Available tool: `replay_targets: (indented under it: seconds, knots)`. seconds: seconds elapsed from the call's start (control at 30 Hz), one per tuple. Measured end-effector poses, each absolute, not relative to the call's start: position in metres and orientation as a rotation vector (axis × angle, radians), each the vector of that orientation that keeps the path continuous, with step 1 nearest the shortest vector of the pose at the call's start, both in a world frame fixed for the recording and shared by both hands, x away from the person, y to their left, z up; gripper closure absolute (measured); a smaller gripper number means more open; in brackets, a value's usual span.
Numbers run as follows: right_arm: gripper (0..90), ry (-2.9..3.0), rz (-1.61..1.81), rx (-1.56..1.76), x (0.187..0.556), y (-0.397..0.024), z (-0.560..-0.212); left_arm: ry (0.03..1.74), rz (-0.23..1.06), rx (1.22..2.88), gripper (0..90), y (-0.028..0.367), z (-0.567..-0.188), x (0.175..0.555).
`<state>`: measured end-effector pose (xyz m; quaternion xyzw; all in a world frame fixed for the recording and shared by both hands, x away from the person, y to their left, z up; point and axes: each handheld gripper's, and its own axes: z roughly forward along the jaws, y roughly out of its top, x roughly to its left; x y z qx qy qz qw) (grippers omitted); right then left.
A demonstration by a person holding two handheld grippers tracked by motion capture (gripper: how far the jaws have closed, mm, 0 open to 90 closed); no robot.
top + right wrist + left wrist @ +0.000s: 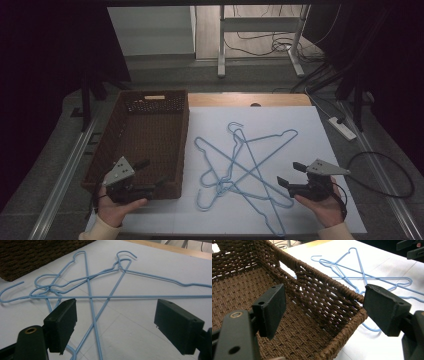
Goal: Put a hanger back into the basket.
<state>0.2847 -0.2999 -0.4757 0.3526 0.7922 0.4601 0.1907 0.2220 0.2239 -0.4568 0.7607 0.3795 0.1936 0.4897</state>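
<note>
High view puts a pile of blue wire hangers (245, 165) crossed over one another on the white sheet (300, 120) at the centre of the frame, with an empty brown wicker basket (107, 145) just to their left, its near right corner close to the tangle. The work in hand looks like lifting the hangers into that basket, and the right gripper (290, 174) at the lower right is nearest to them, pointed leftward at the pile. To do it well, I would pick a single wire that lies on top, near a hook or a shoulder bend rather than at a crossing, and lift slowly so the others slide free instead of coming up snagged. In the right gripper view the hangers (100, 290) spread across the middle of the frame beyond the jaws, which stand wide apart, released, holding and touching nothing. The left gripper (150, 172) hovers at the basket's near right corner, and in the left gripper view its jaws are likewise spread wide above the weave (317, 305), gripping nothing.
</note>
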Motion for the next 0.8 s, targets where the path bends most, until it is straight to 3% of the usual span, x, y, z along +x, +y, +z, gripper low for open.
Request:
replay_targets:
  seconds: [0.8]
  knots:
    - [21.0,2.268,1.237,0.983,0.2918,-0.2901,-0.4747,0.916,0.478,1.860,20.3,0.2236,-0.4554,0.2216]
